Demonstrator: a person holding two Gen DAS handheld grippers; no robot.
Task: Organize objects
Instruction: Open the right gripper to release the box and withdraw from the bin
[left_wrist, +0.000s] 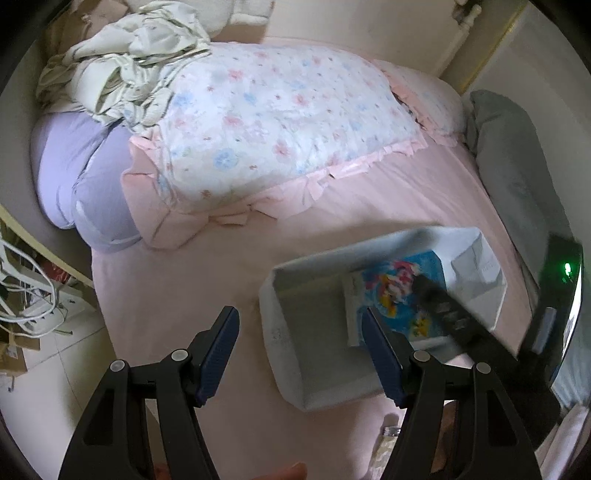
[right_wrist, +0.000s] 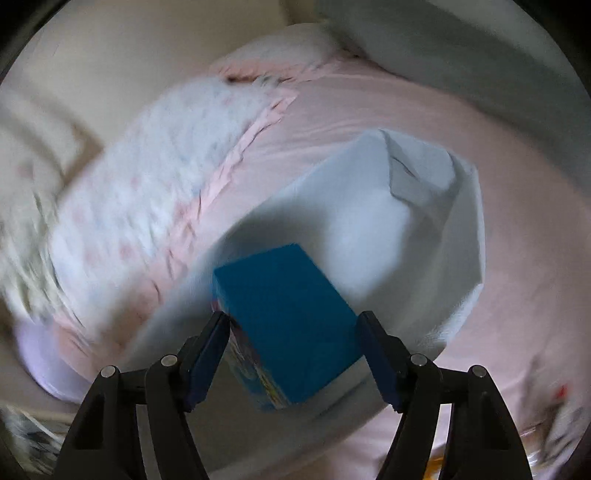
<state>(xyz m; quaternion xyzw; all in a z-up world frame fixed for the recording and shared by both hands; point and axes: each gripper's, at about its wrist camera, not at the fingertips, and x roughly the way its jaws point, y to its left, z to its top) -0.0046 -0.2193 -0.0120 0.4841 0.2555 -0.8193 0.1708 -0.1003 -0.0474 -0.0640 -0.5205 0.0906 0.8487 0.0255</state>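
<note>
the right gripper (right_wrist: 291, 356) points steeply down into the pale grey fabric storage bin (right_wrist: 458, 229), with a bright blue rectangular cardboard box printed with cartoon figures (right_wrist: 291, 325) lying between its two dark blue pads. the left pad sits right at the box's printed side, while the right pad looks to stand just clear of the blue face, so i read the jaws as parted with the box between them rather than clamped; the blur in this view makes real contact hard to rule out. the box's long axis runs away from the gripper, from near left to far right, roughly in line with the fingers.

seen from the left wrist, the same box (left_wrist: 399, 295) lies inside the bin (left_wrist: 284, 310), toward its far right half, printed face up, with the dark blurred right gripper (left_wrist: 443, 306) reaching over it from the right.

the left gripper (left_wrist: 299, 343) hangs wide open and empty, one pad over the pink bed sheet (left_wrist: 184, 295) and the other over the bin's near edge.

the bin stands on the sheet, near the floral pillow with pink ruffled trim (left_wrist: 277, 125), which lies to its far left.

the right gripper is plainly the nearer one to the box; the left is just beside the bin but well to the box's near left.
</note>
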